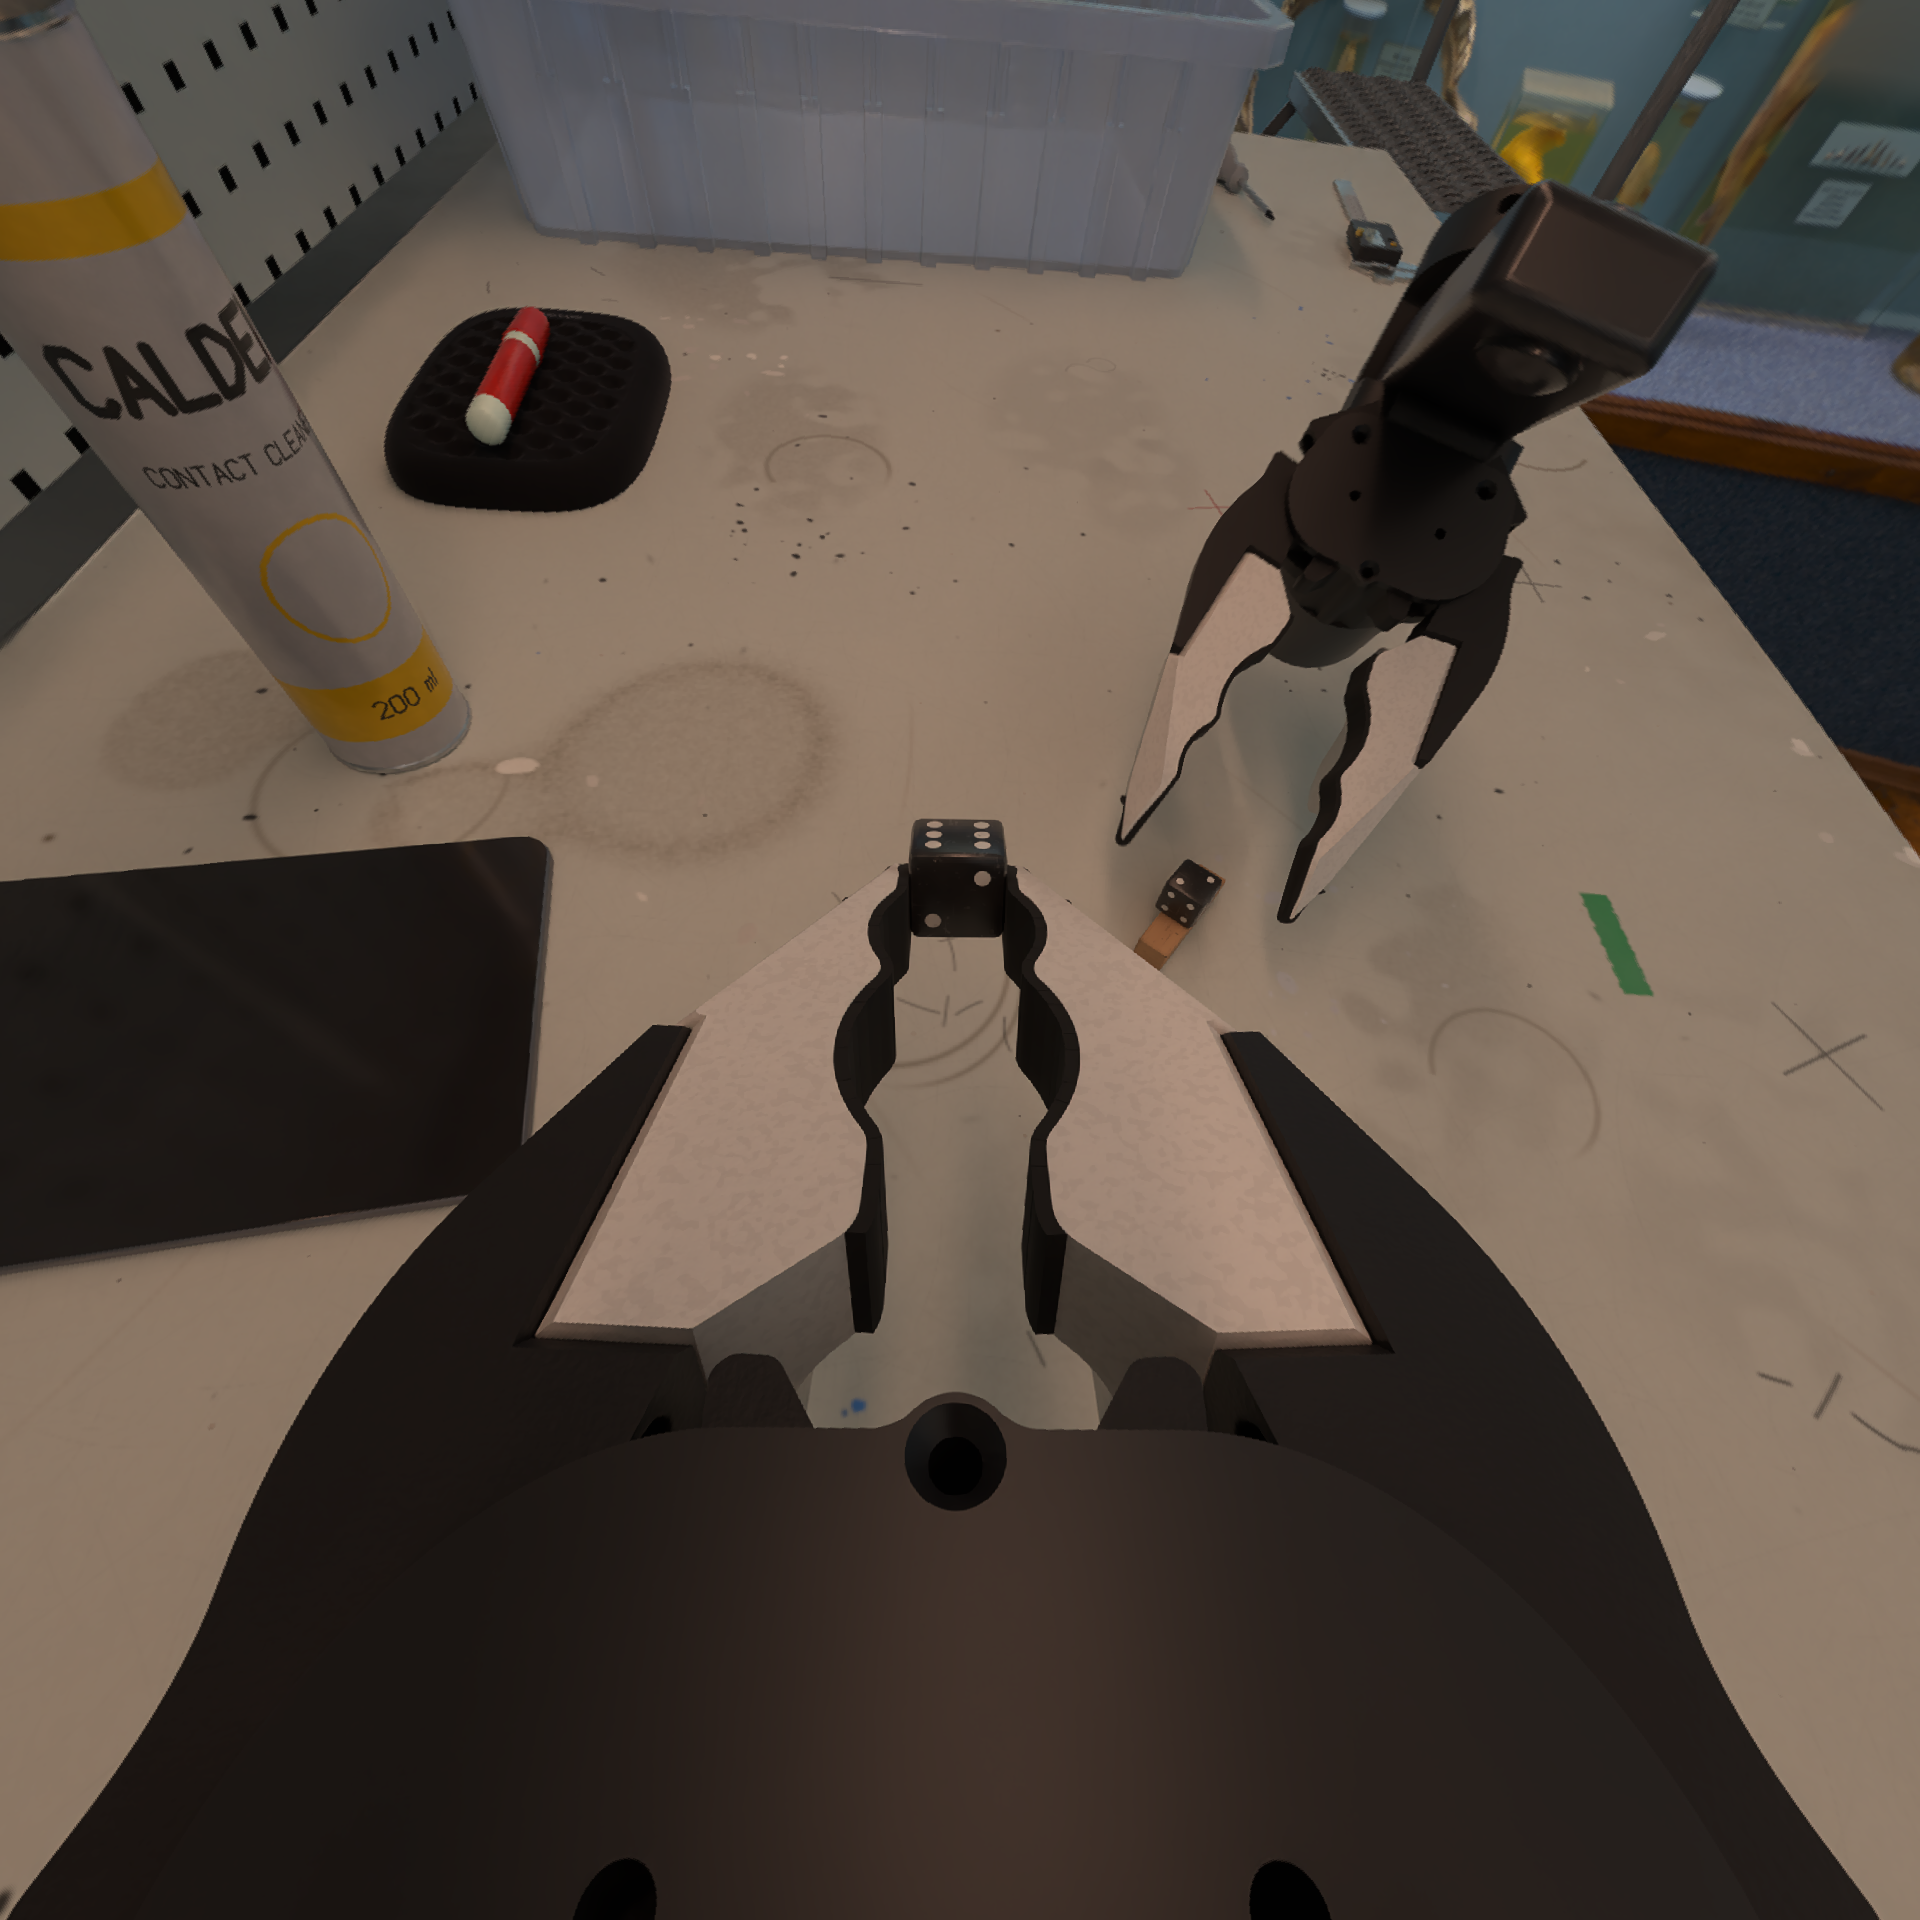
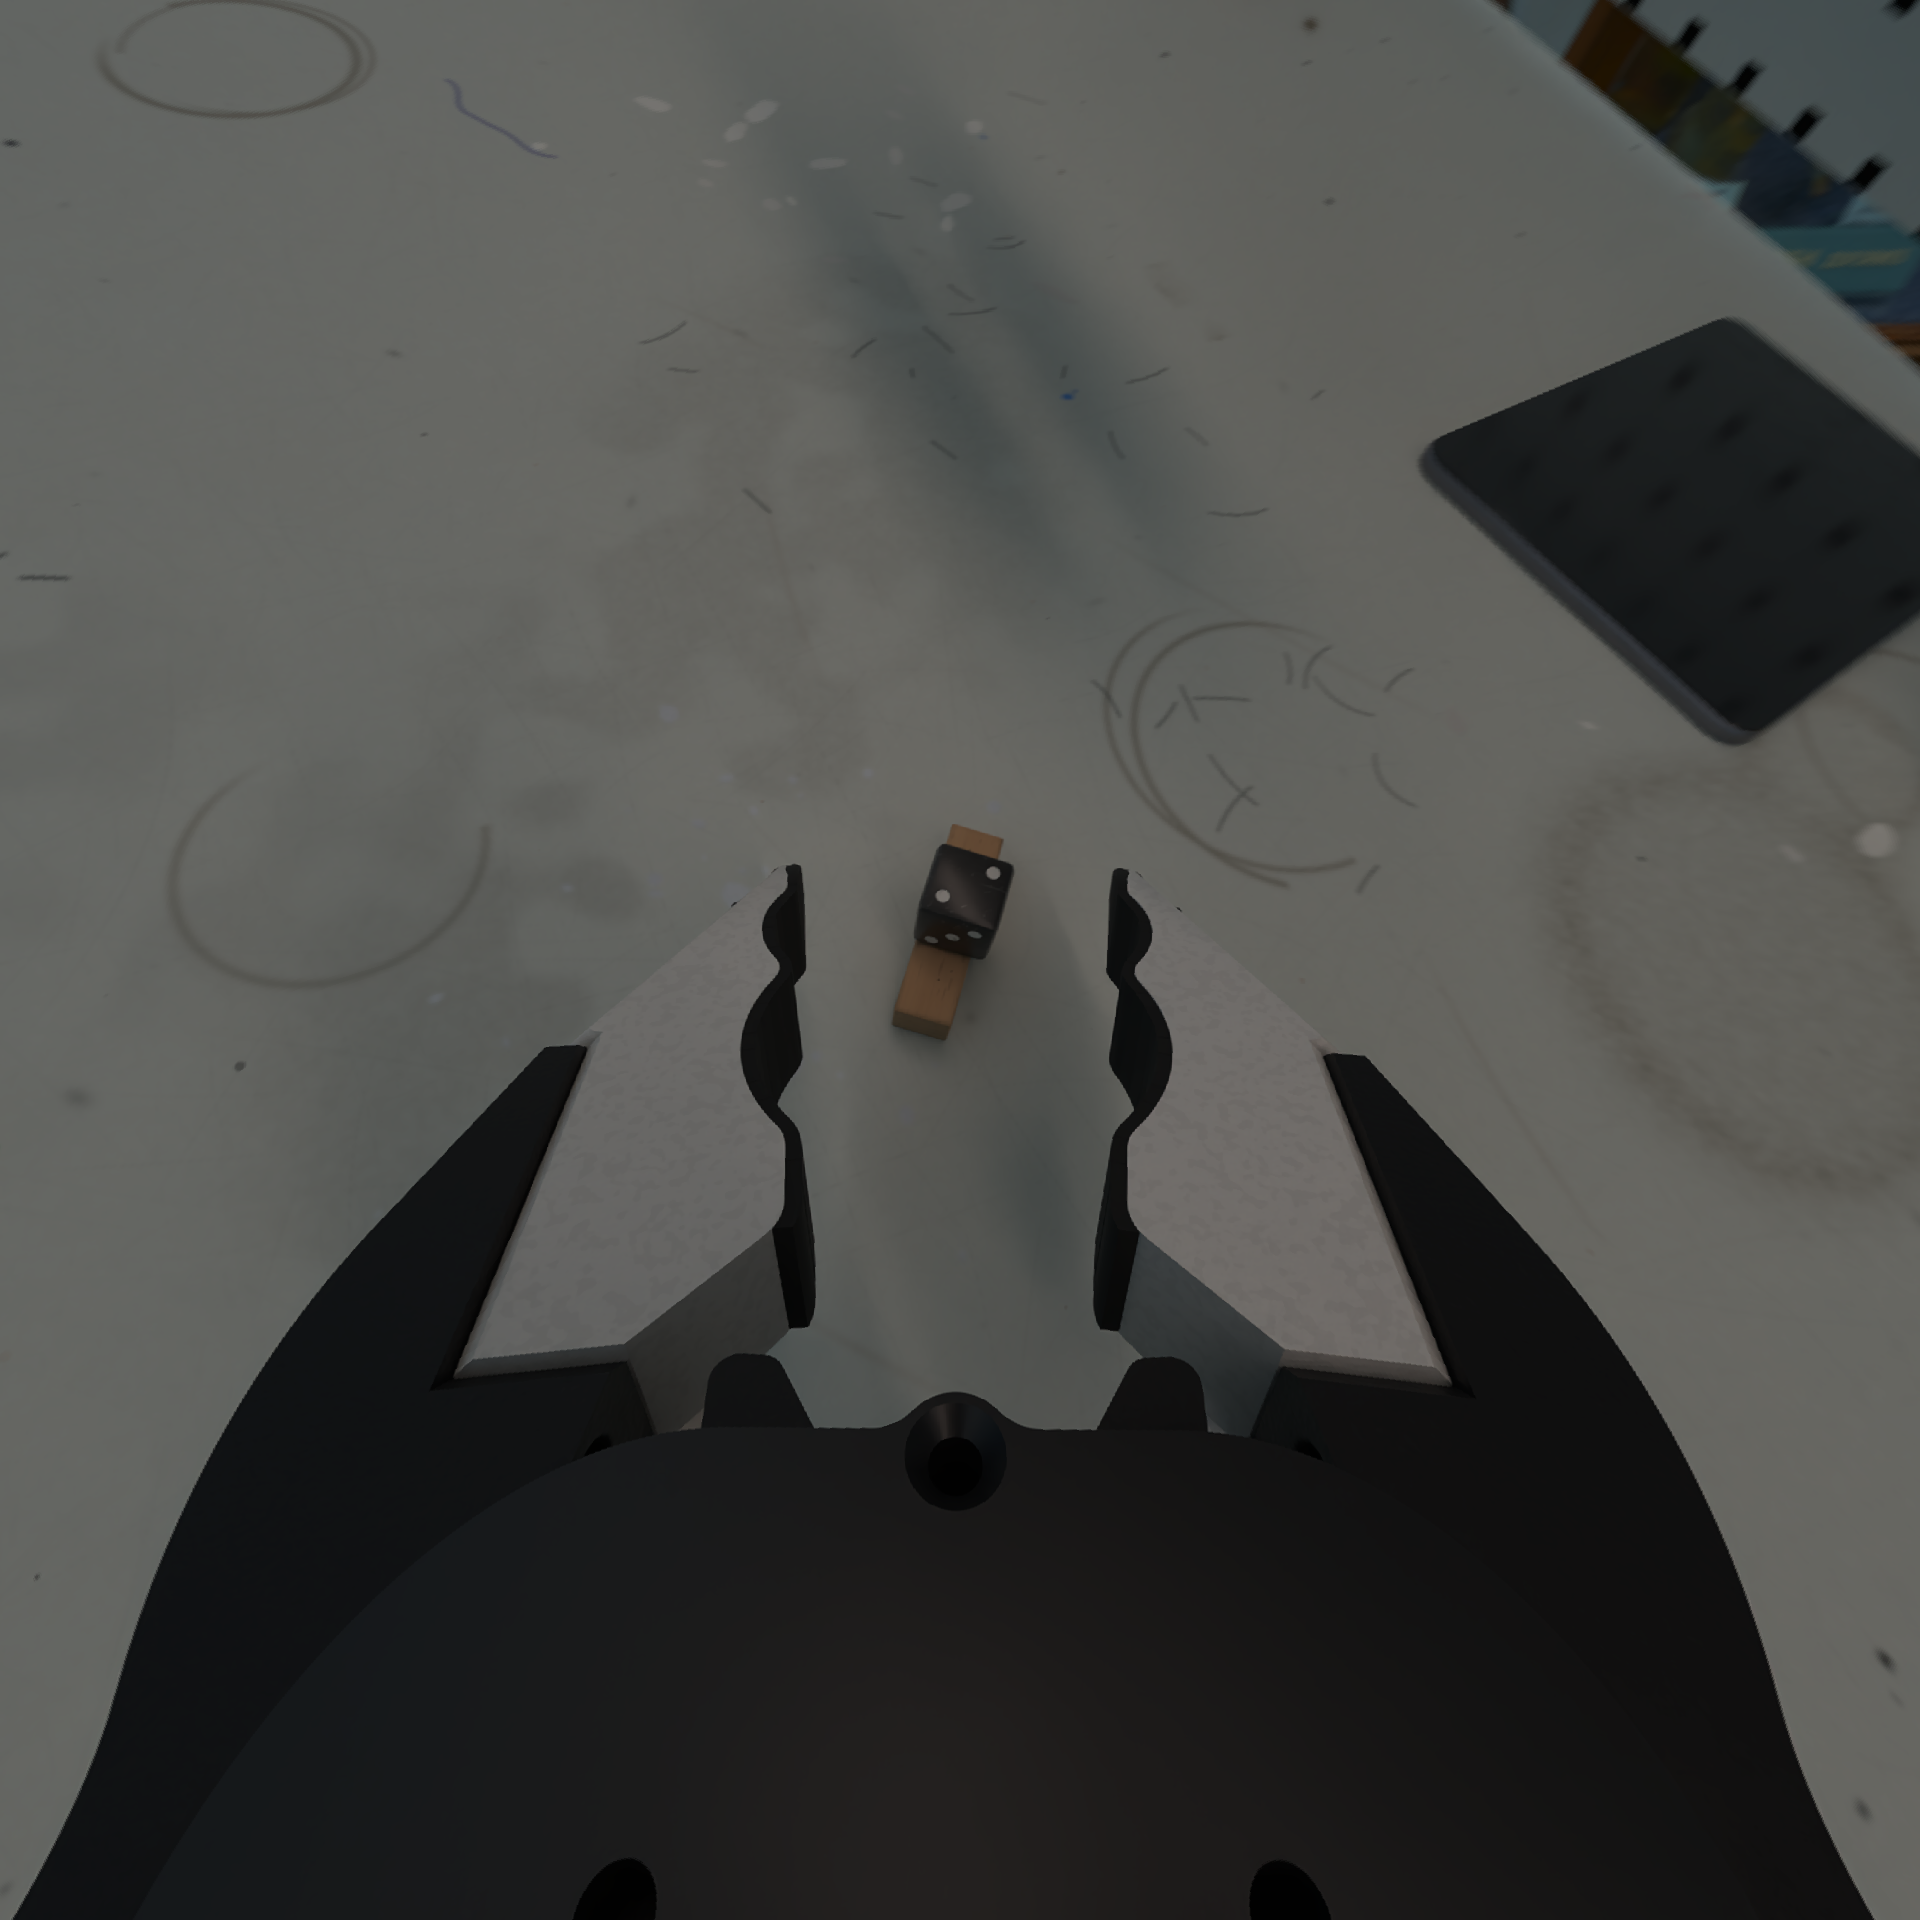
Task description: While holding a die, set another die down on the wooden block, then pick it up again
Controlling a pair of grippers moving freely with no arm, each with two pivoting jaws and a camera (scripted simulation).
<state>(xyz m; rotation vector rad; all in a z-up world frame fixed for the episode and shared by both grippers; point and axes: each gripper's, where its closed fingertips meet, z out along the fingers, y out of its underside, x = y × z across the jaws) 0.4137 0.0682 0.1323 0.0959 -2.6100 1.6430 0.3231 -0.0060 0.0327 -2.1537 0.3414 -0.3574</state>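
My left gripper [image 1: 956,883] is shut on a black die [image 1: 957,878] with white pips, held at its fingertips above the table. A second black die [image 1: 1190,891] sits on a small wooden block [image 1: 1161,941] lying flat on the table, just right of my left fingertips. In the right wrist view the same die [image 2: 962,902] rests on the wooden block [image 2: 930,995], below and between my open fingers. My right gripper [image 2: 956,883] is open and empty, hovering above that die; it also shows in the left wrist view [image 1: 1210,878], pointing down.
A grey spray can [image 1: 208,416] stands at the left. A black mat [image 1: 528,407] holds a red and white tube [image 1: 509,372]. A clear plastic bin [image 1: 862,125] stands at the back. A flat black slab [image 1: 249,1039] lies left, also seen in the right wrist view [image 2: 1683,520]. The table edge [image 1: 1766,665] runs along the right.
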